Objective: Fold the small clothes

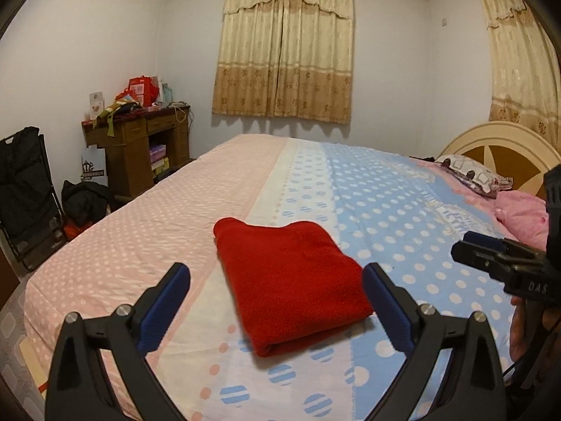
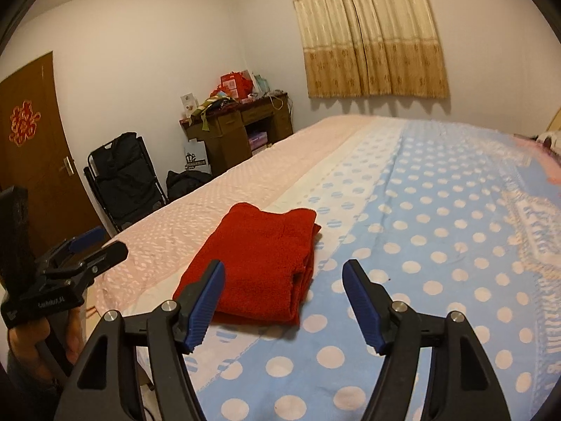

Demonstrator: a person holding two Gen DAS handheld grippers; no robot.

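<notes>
A red garment (image 1: 291, 280) lies folded into a neat rectangle on the polka-dot bed sheet (image 1: 403, 210), near the bed's front edge. My left gripper (image 1: 277, 273) hovers above and short of it, fingers spread wide with nothing between them. My right gripper (image 2: 284, 273) is also open and empty, held above the bed just right of the red garment (image 2: 259, 263). The right gripper (image 1: 470, 245) shows at the right edge of the left wrist view. At the left edge of the right wrist view the left gripper (image 2: 94, 245) appears, held by a hand (image 2: 28, 347).
The bed has a pink side (image 1: 157, 217) and a blue dotted side. Pillows (image 1: 470, 172) and a pink bundle (image 1: 522, 210) lie by the headboard (image 1: 491, 140). A cluttered wooden desk (image 1: 140, 140), a black folding chair (image 1: 24, 182) and a door (image 2: 28, 140) stand beyond the bed.
</notes>
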